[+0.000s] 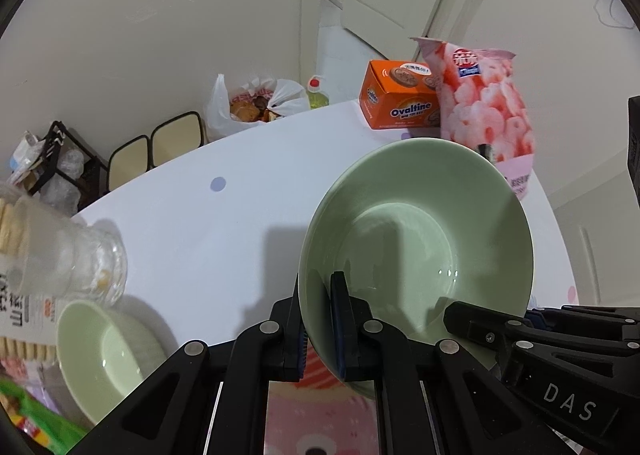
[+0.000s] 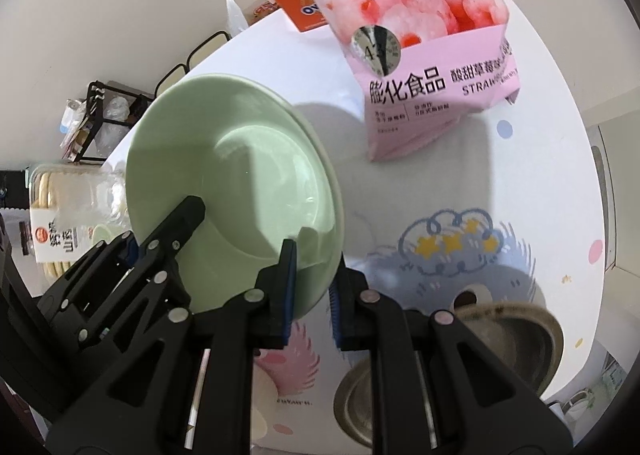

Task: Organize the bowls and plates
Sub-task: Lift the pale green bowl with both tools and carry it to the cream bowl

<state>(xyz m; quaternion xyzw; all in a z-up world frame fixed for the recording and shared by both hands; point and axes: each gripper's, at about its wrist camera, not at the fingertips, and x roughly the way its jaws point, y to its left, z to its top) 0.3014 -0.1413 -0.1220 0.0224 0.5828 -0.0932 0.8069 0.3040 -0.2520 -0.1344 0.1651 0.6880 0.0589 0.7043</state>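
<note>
Left wrist view alone showed second green bowl (image 1: pixel 106 351) on surface (image 1: pixel 208 239), beside jar (image 1: pixel 68 263). Right wrist view alone showed brown dish (image 2: pixel 508 339). Green plate (image 1: pixel 416 239) held tilted above surface: left tongs (image 1: pixel 318 335) clamped one rim, right tongs (image 2: pixel 312 295) clamped opposite rim, near pink snack bag (image 2: pixel 420 35).

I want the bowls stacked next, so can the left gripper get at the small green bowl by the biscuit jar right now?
Probably not yet: the left gripper is shut on the large green bowl's rim, shared with the right gripper. The path to the small green bowl looks open otherwise.
</note>
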